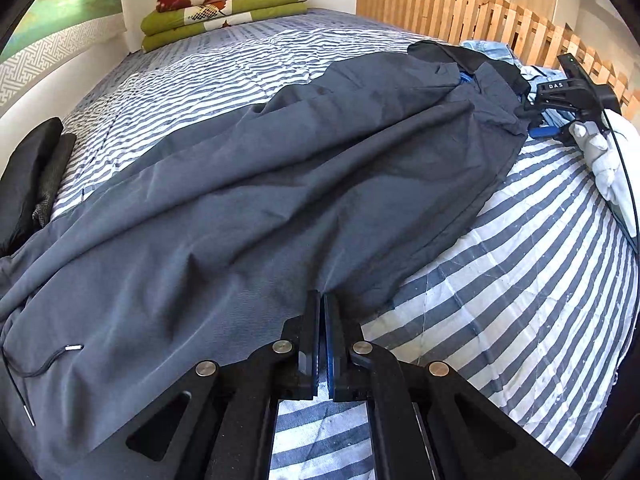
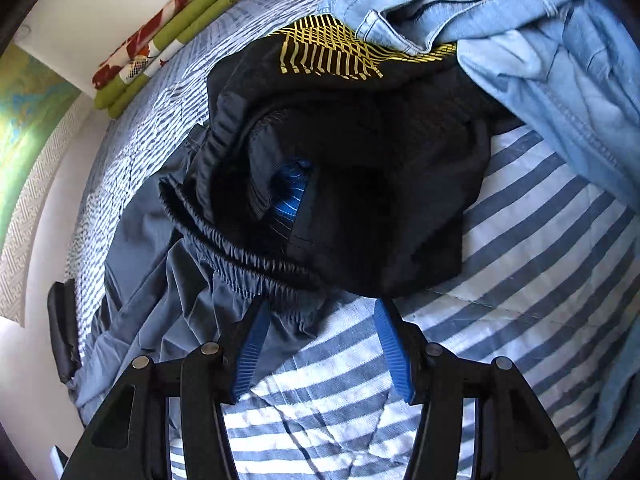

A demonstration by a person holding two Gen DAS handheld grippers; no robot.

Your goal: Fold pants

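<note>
Dark grey pants lie stretched across the striped bed from lower left to upper right. My left gripper is shut on their near edge, and creases fan out from the tips. At the far end my right gripper, held by a white-gloved hand, sits by the bunched fabric. In the right wrist view my right gripper stands open, with its blue pads on either side of the pants' edge just below the gathered elastic band.
A black garment with a yellow pattern lies on the pants' far end, with light blue denim beyond it. Folded green blankets sit at the bed's far corner. A wooden slatted headboard lines the right side. A black bag lies at left.
</note>
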